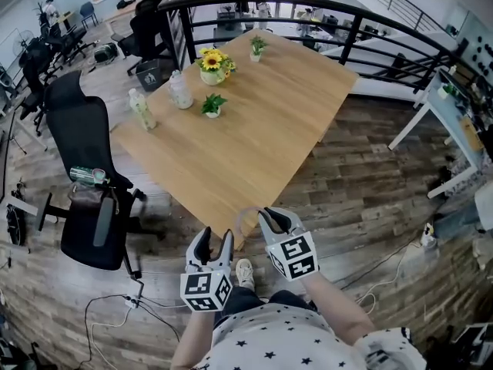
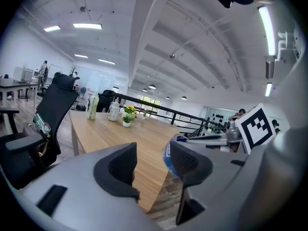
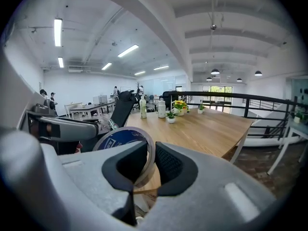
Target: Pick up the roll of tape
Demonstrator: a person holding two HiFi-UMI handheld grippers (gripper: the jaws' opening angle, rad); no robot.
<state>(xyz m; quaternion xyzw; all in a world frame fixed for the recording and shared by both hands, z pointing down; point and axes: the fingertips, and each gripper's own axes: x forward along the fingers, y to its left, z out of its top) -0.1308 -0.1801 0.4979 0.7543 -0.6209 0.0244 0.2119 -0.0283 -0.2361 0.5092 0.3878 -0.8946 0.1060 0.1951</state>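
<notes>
The right tool (image 3: 150, 161) is clamped on the rim of the round tan roll of tape with a blue middle (image 3: 120, 139), by the near corner of the light wooden surface (image 1: 254, 129). The left tool (image 2: 153, 163) is empty, its jaws apart. The pick-up looks done. Next, I think, just hold tight and steady.

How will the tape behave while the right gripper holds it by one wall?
Probably light: the tape is a thin open ring. The right gripper pinches only one wall, so it may pivot or swing. Its smooth band could slip if jolted. No buckling shows, so it seems stiff.
</notes>
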